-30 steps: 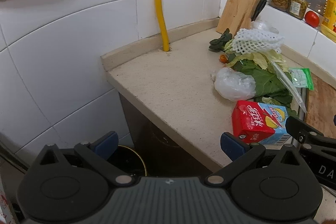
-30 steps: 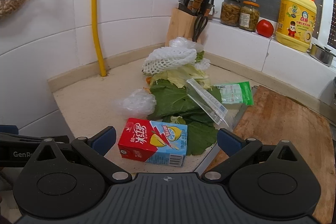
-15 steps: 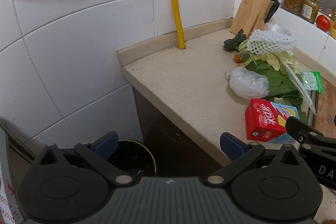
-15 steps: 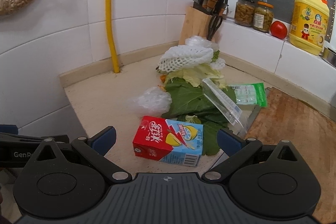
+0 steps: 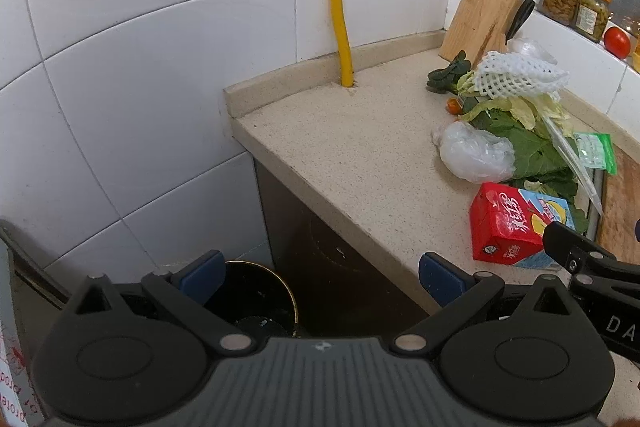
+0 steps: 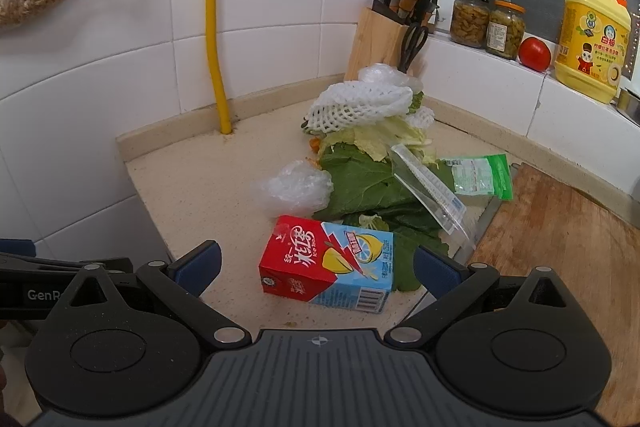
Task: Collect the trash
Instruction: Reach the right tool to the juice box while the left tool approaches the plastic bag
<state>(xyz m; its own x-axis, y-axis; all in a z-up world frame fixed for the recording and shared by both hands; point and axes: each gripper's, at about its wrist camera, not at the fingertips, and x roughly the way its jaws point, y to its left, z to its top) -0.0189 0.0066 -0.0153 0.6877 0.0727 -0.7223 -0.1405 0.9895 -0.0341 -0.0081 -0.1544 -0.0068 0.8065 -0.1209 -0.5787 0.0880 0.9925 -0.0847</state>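
Where it lies flat, drink carton (image 6: 326,263) looks undented, perhaps empty.

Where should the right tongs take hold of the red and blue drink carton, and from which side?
Grip the drink carton across its two long side faces, coming from the near counter edge. It lies flat in front of the open right tongs, probably narrower than their gap.
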